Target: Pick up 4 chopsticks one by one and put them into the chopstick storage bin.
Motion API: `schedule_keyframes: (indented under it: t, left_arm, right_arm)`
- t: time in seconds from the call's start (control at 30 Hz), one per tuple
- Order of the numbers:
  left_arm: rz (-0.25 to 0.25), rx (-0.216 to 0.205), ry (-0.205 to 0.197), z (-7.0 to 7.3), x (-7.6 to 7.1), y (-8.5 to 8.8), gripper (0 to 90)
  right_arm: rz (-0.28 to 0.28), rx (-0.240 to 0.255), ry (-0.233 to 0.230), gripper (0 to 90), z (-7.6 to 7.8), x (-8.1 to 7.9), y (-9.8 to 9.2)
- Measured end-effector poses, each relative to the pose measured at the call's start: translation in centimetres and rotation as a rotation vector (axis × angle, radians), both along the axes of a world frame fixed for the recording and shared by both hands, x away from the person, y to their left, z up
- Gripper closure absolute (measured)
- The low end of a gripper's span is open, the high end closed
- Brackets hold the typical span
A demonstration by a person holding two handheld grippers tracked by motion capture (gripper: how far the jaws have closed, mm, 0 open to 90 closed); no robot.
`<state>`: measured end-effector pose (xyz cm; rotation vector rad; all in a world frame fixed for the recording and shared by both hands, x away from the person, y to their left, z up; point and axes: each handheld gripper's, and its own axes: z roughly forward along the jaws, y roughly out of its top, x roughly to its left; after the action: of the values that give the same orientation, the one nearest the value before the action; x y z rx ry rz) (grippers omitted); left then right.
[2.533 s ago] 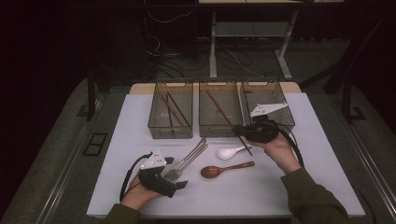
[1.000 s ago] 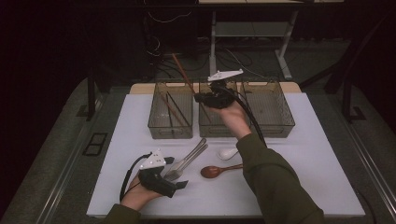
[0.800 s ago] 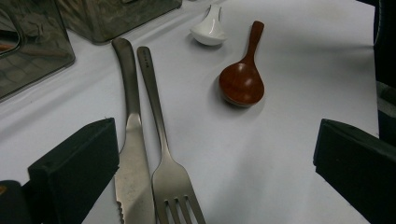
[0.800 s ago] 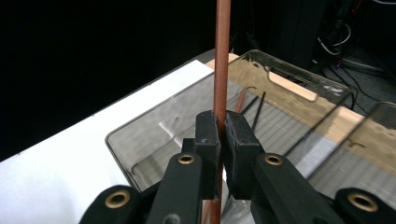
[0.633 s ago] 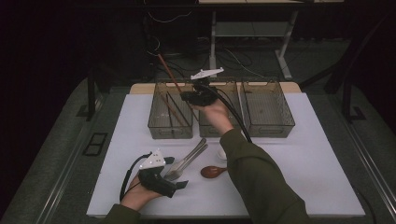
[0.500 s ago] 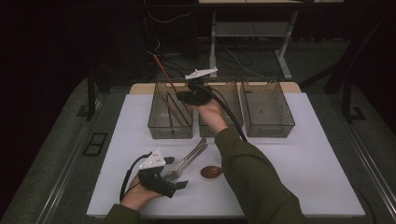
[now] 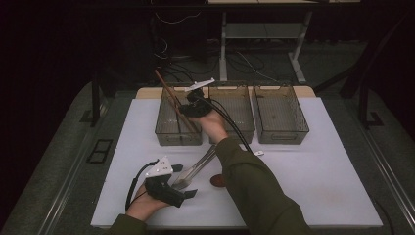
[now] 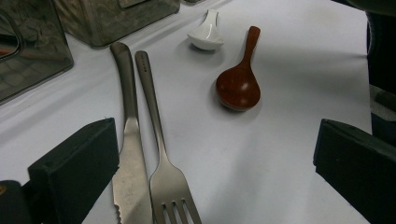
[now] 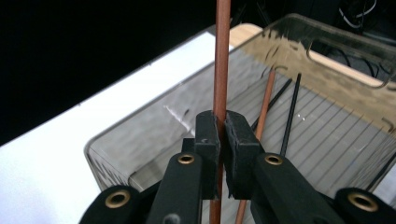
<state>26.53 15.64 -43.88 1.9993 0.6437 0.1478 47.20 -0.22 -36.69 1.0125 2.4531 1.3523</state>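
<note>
The right tool (image 9: 219, 140) is clamped on a brown chopstick (image 9: 221, 60), holding it tilted over the left bin (image 7: 178, 117), its lower end down inside. More chopsticks (image 9: 266, 107) lie in that bin. The left tool (image 8: 210, 186) rests on the tabletop (image 7: 318, 166), jaws wide and holding nothing, around a knife (image 8: 128, 140) and fork (image 8: 159, 140). A brown spoon (image 8: 238, 84) and a white spoon (image 8: 205, 35) lie beyond.

A knife (image 8: 127, 154), fork (image 8: 161, 158), brown spoon (image 8: 239, 79) and white spoon (image 8: 205, 35) lie together.
</note>
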Motion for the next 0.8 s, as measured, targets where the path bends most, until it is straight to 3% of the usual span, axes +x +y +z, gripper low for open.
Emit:
schedule_keyframes:
  t: [0.33, 0.4, 0.53, 0.8]
  left_arm:
    - [0.000, -0.002, 0.005, 0.0, 0.0, 0.0, 0.0]
    - [0.001, -0.003, 0.004, 0.0, 0.0, 0.0, 0.0]
    - [-0.001, -0.001, 0.004, 0.0, 0.0, 0.0, 0.0]
    - [-0.001, 0.004, 0.002, 0.0, 0.0, 0.1, 0.0]
  right_arm:
    - [-0.031, -0.106, 0.080, 83.0, -1.8, 0.4, 0.5]
    - [-0.030, -0.106, 0.078, 72.3, -1.6, 0.3, 0.5]
    - [-0.018, -0.121, 0.068, 61.7, -1.4, 0.2, 0.5]
    - [0.037, -0.058, 0.063, 51.8, 0.0, -0.5, -0.6]
